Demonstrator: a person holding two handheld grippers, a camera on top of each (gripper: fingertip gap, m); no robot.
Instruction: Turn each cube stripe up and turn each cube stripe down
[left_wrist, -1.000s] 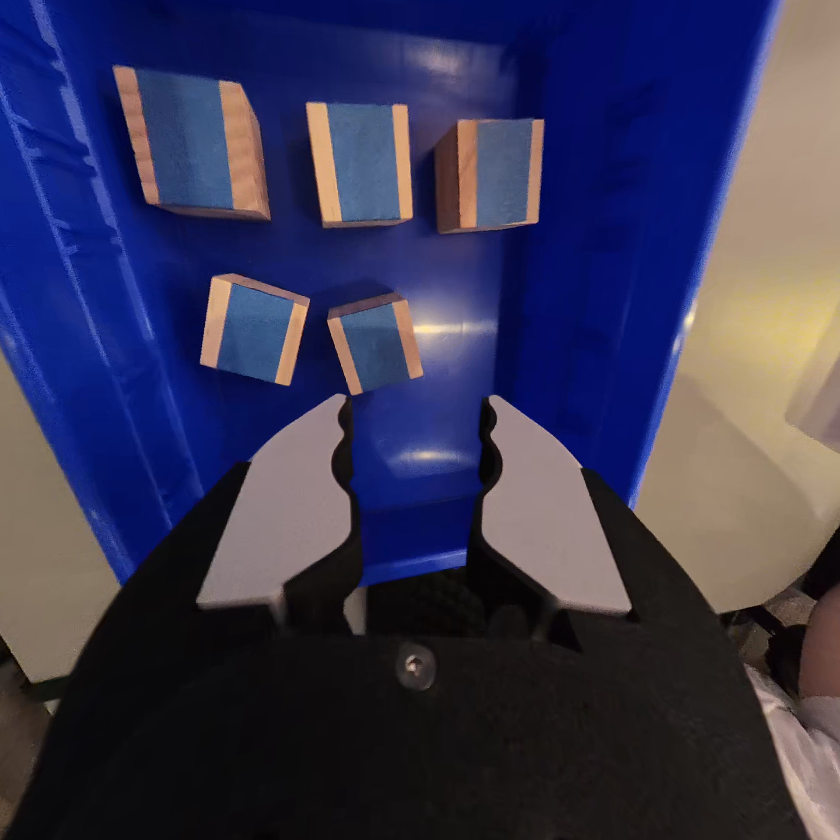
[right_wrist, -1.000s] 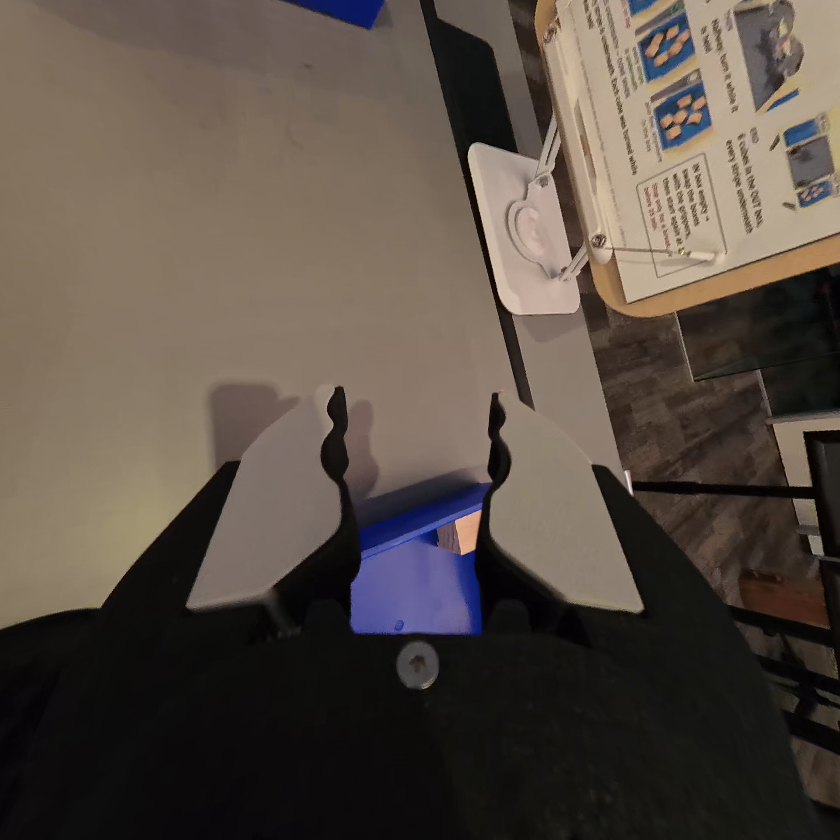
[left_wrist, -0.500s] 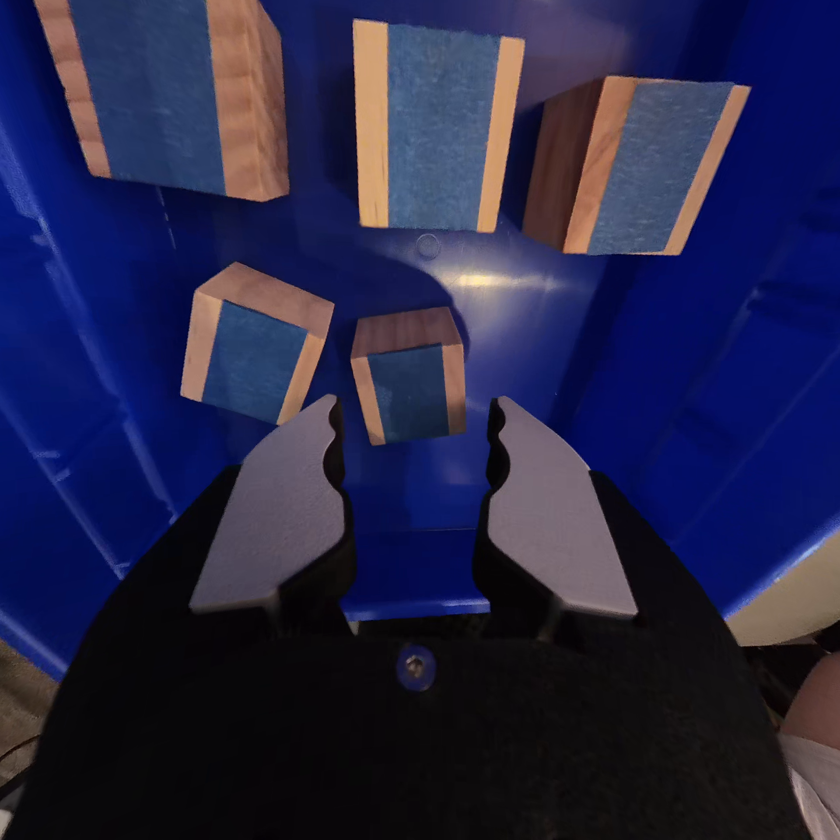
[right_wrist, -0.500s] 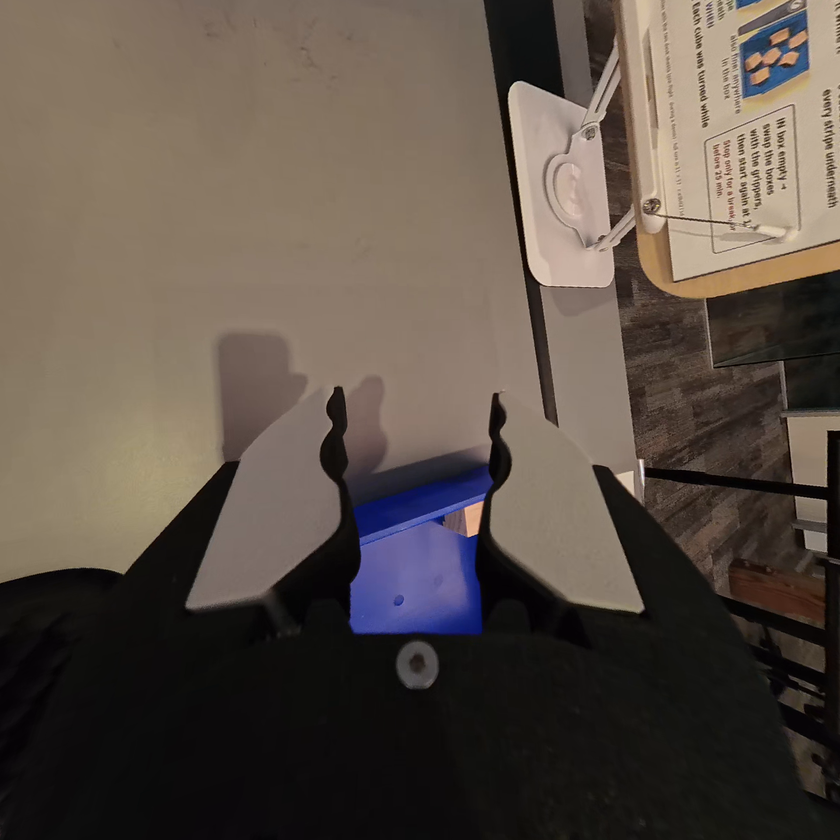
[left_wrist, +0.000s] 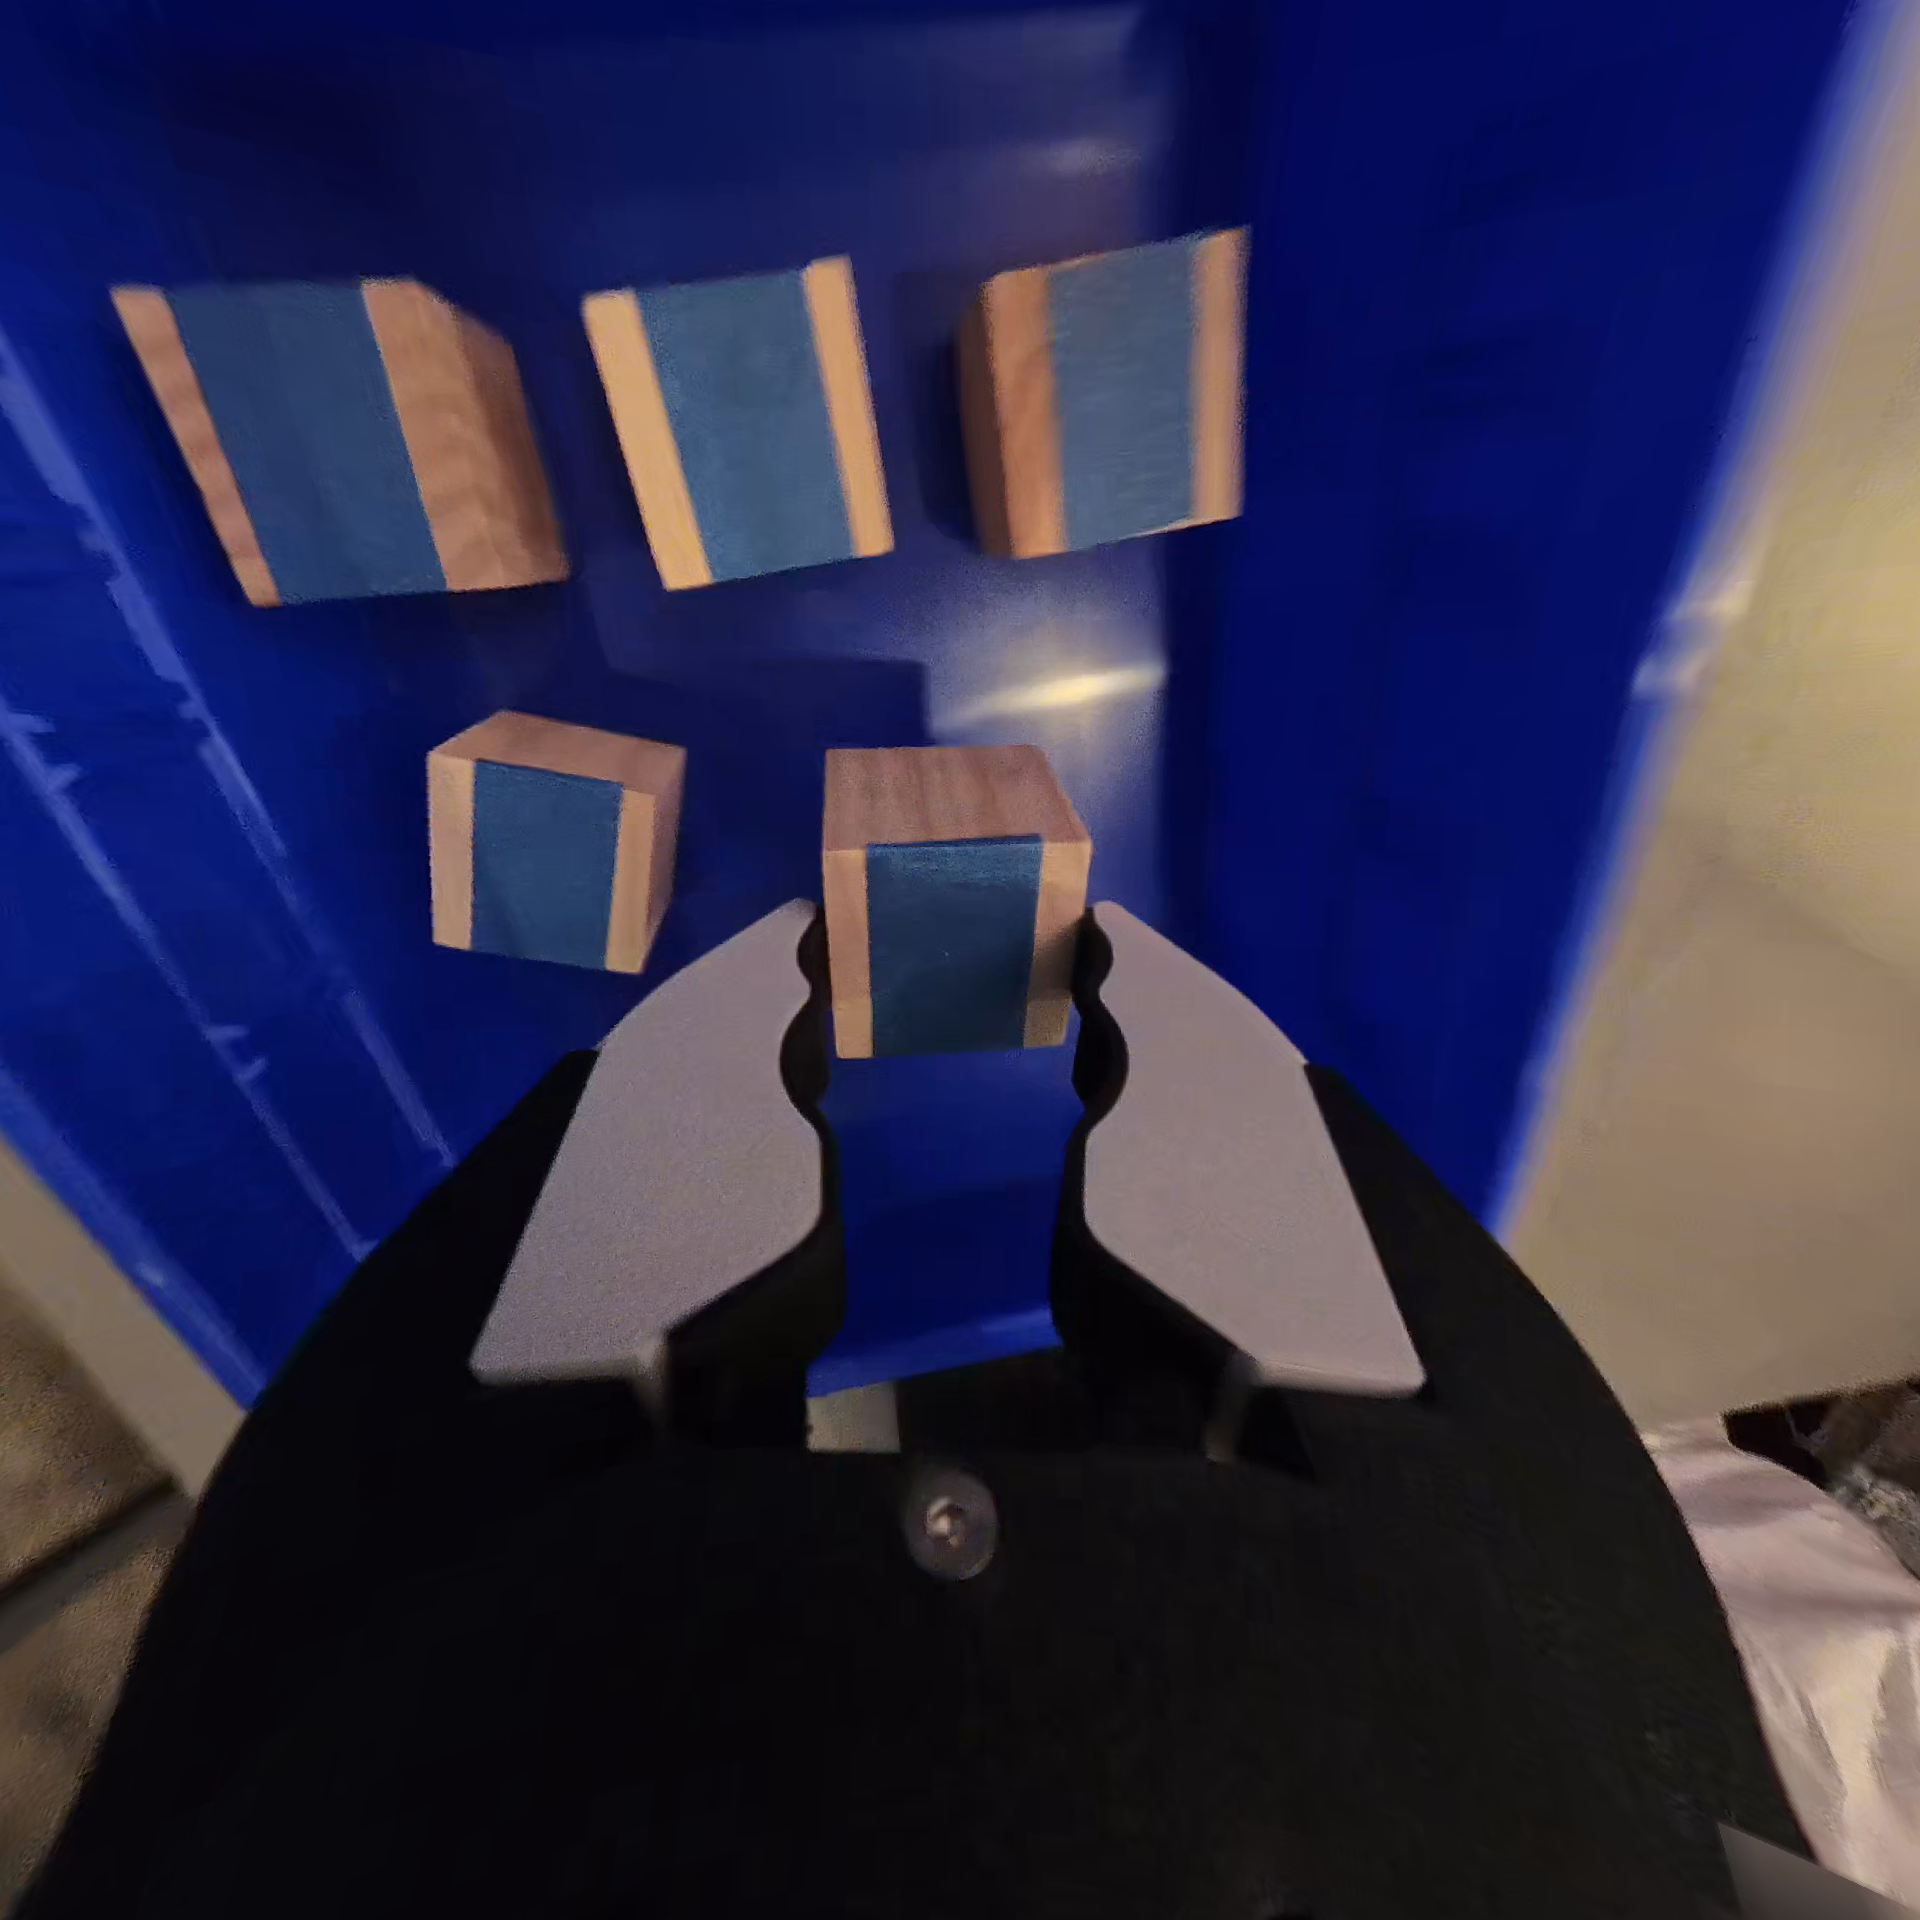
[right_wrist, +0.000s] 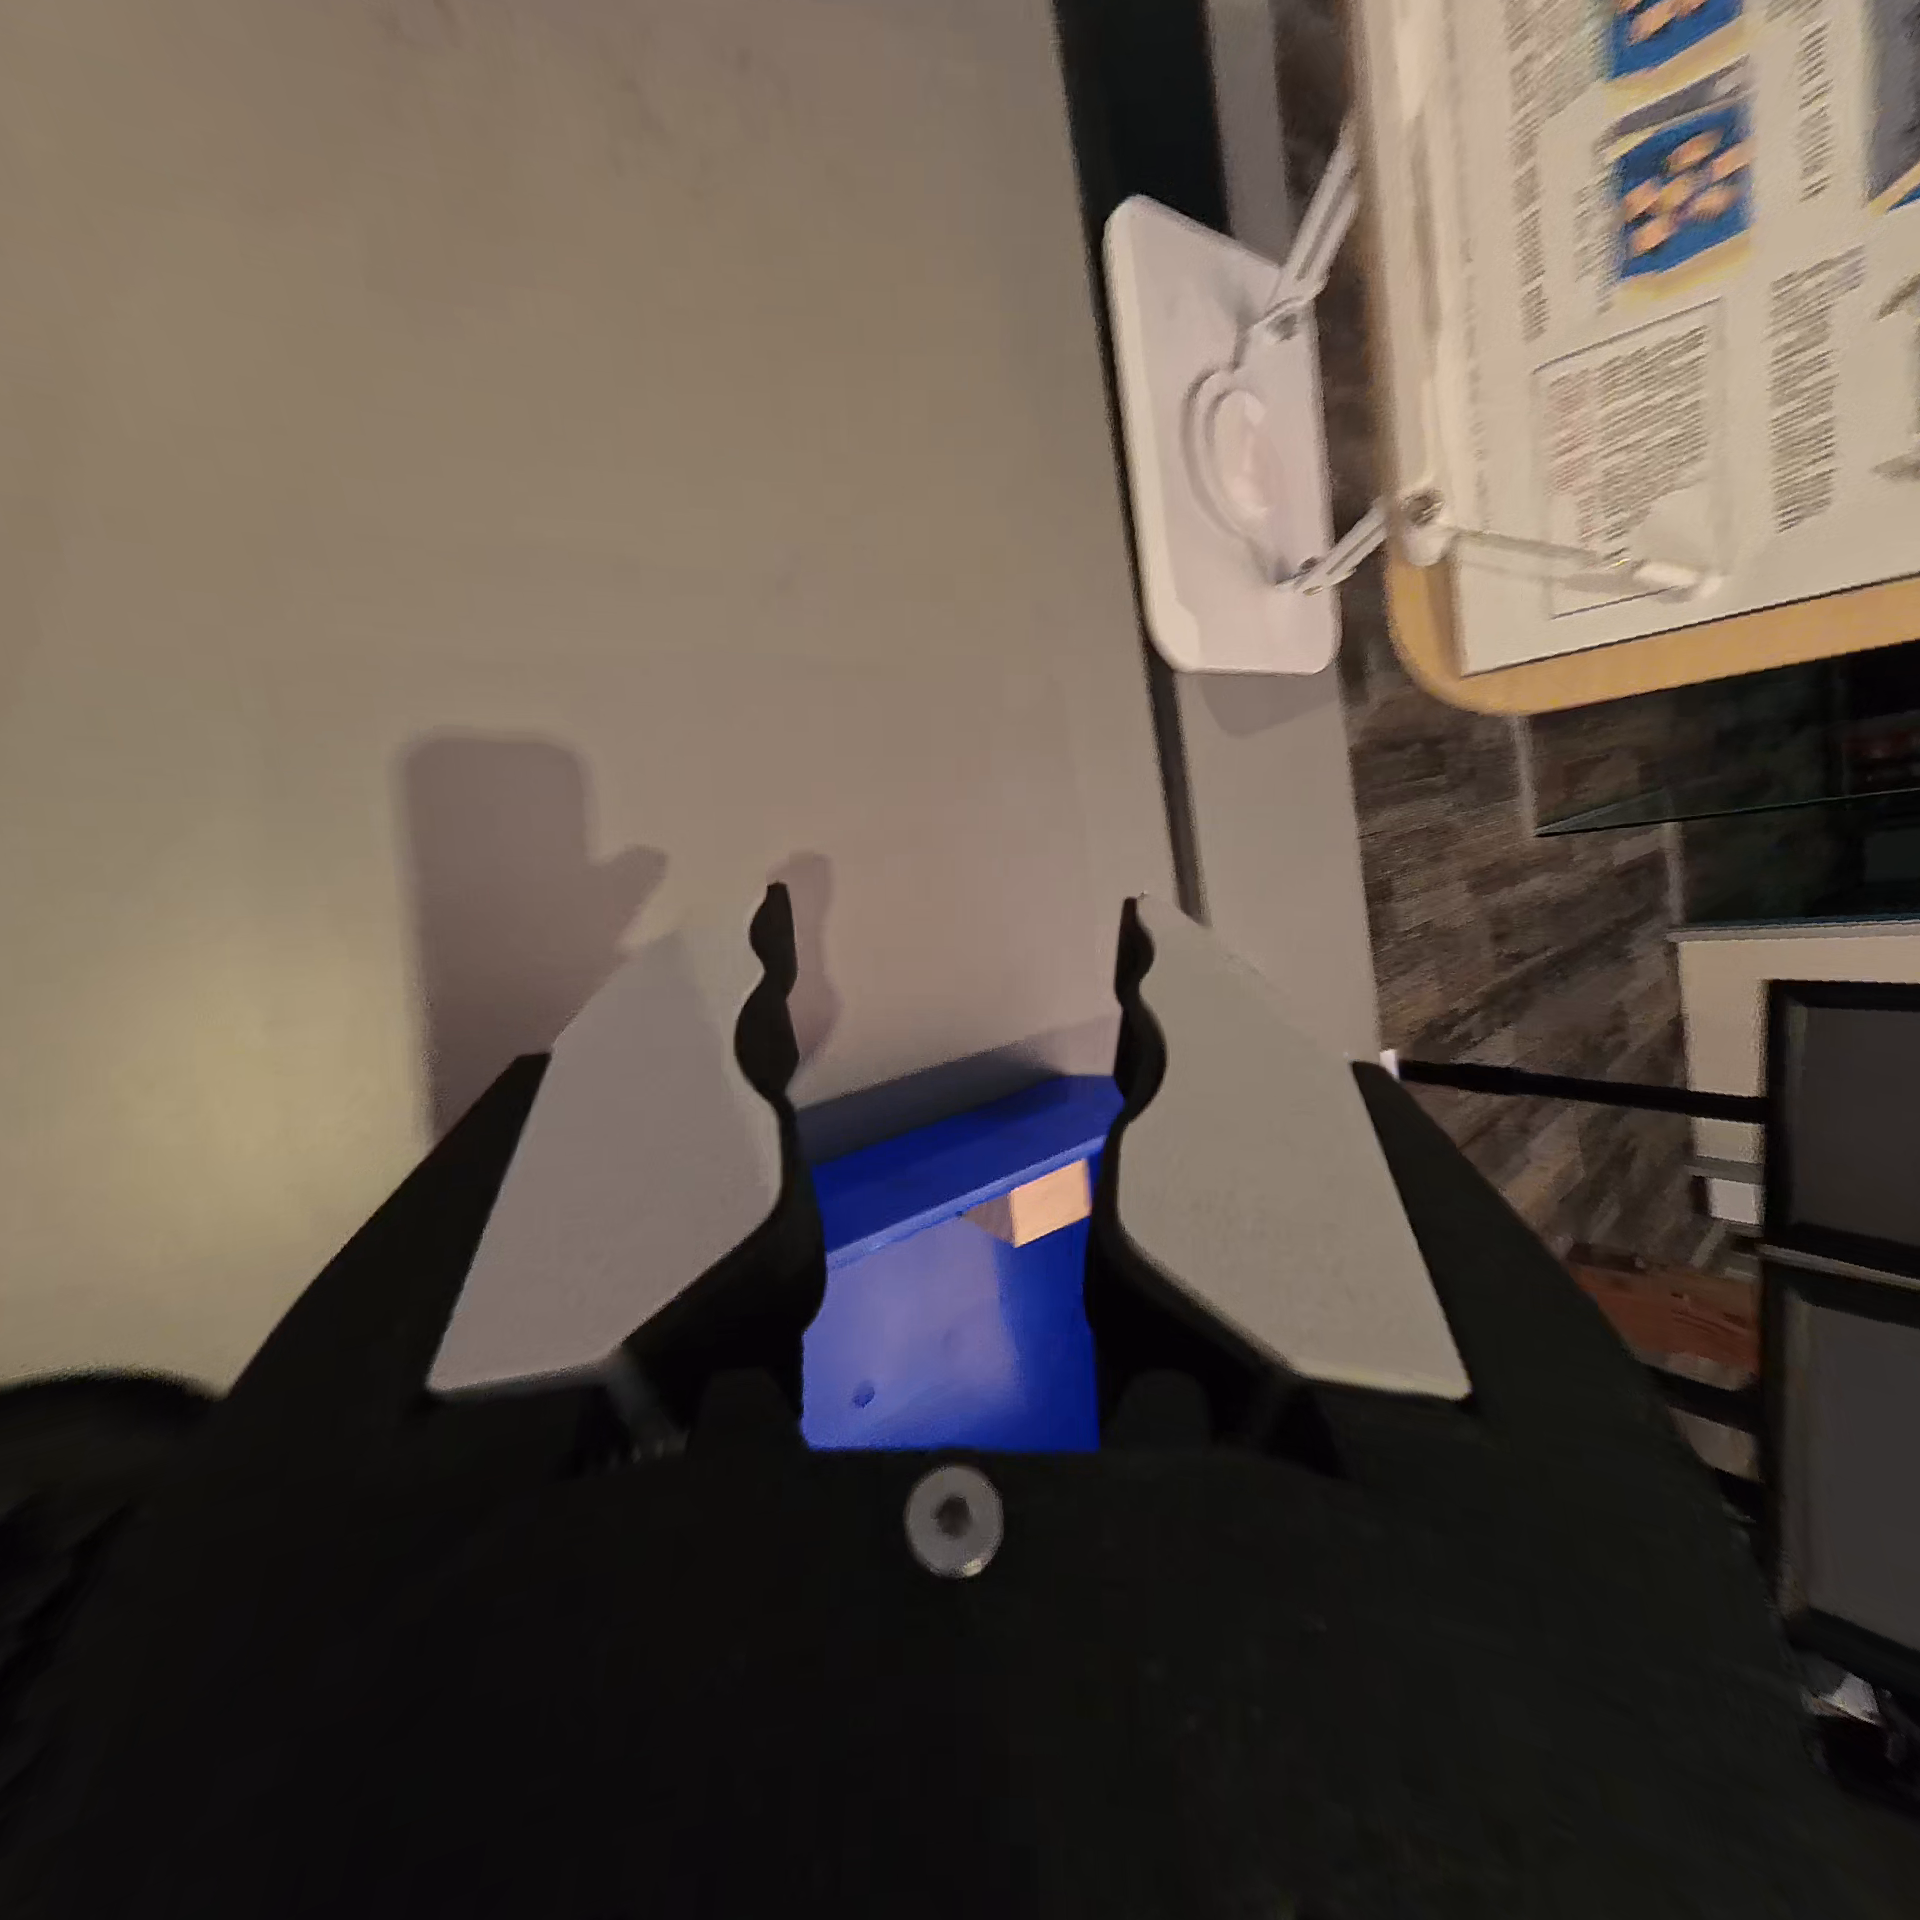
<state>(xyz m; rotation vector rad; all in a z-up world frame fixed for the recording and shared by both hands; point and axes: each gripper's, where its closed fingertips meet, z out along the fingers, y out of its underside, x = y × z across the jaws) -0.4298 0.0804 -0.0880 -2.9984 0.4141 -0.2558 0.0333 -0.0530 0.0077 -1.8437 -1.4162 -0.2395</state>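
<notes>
Left gripper (left_wrist: 951, 920): your jaws flank the near-right cube (left_wrist: 951, 904), tips touching or just beside its two sides; whether they pinch it yet, you cannot tell.
Right gripper (right_wrist: 951, 914): your jaws are spread and hold nothing, above the pale table (right_wrist: 520, 416).
Blue bin (left_wrist: 1351, 520): it carries five cubes, three in a far row, two nearer you.
Stripes: every cube shows its blue band toward the camera, so all look stripe up.
Progress: the stripe-up half looks done; the stripe-down half looks barely begun, all five still to turn.
Second bin (right_wrist: 935, 1299): between your right fingers; one bare wooden cube corner (right_wrist: 1049, 1210) peeks past its rim.
</notes>
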